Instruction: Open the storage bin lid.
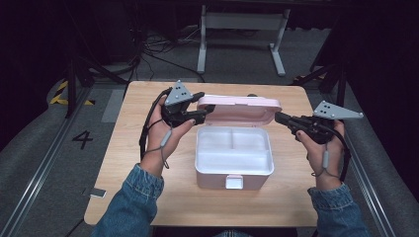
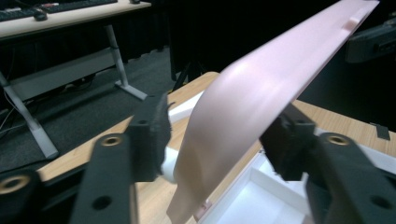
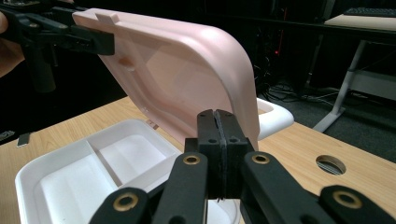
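Note:
A pink box (image 1: 234,178) stands in the middle of the wooden table, its white divided tray (image 1: 200,148) bare inside. Its pink lid (image 1: 239,106) is raised and tilts back. My left gripper (image 1: 206,102) sits at the lid's left end, with the lid's edge (image 2: 261,79) between its open jaws. One pad is next to the lid and the other stands off from it. My right gripper (image 1: 277,117) is at the lid's right end, shut with nothing in it. In the right gripper view its closed jaws (image 3: 218,122) point at the lid's rounded corner (image 3: 187,70); whether they touch it I cannot tell.
The table (image 1: 148,197) has a round cable hole (image 3: 330,164) near its far right part. A small dark object (image 1: 97,192) lies at the table's front left edge. White desk legs (image 1: 201,44) stand on the floor beyond.

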{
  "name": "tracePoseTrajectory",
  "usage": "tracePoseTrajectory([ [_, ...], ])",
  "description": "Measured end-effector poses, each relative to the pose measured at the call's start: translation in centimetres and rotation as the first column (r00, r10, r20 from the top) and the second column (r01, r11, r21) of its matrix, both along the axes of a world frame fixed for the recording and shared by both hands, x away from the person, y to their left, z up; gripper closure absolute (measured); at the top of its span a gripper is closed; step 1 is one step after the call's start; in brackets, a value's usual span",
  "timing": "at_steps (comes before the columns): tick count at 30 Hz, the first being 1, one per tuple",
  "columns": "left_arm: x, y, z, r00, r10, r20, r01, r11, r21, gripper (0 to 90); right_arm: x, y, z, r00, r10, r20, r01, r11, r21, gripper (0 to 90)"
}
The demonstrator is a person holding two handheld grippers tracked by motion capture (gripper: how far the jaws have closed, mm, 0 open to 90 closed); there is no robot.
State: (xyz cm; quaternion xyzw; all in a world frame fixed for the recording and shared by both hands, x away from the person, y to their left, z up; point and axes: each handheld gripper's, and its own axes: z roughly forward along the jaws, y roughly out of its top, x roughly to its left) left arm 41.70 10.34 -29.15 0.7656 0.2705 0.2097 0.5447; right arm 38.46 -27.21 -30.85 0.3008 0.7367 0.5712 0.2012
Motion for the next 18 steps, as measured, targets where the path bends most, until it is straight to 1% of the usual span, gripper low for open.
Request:
tracePoseTrajectory([
  [2,0.1,-0.1,0.1,0.9999,-0.005,-0.012,0.005,1.0,0.002,57.8,0.0,0.0,0.0,1.0,-0.001,0.0,0.001,1.0,0.0,90.0],
  [3,0.1,-0.1,0.1,0.9999,-0.002,-0.011,0.002,1.0,0.005,60.4,0.0,0.0,0.0,1.0,0.001,-0.002,-0.001,1.0,0.0,89.7],
  [4,0.1,-0.2,0.1,1.0,0.0,-0.005,0.0,1.0,0.009,60.9,0.0,0.0,-0.1,1.0,0.001,-0.001,-0.001,1.0,0.0,89.2],
  [6,0.2,-0.2,0.2,1.0,0.0,-0.008,0.0,0.9999,0.014,61.4,0.0,0.0,-0.1,1.0,-0.001,-0.004,0.001,1.0,0.0,88.6],
  [9,0.3,-0.1,0.2,1.0,-0.002,-0.007,0.002,0.9999,0.01,62.2,0.0,-0.2,0.0,0.9998,0.005,-0.019,-0.005,1.0,-0.003,86.3],
  [12,0.3,0.0,0.2,0.9999,-0.005,-0.01,0.005,0.9999,0.009,62.6,-0.1,-0.3,0.1,0.9997,0.004,-0.024,-0.004,1.0,-0.007,83.5],
  [18,0.6,0.0,0.3,1.0,0.0,-0.009,0.0,0.9999,0.013,63.1,-0.6,-1.4,0.5,0.9996,-0.01,-0.027,0.01,1.0,-0.003,78.7],
])
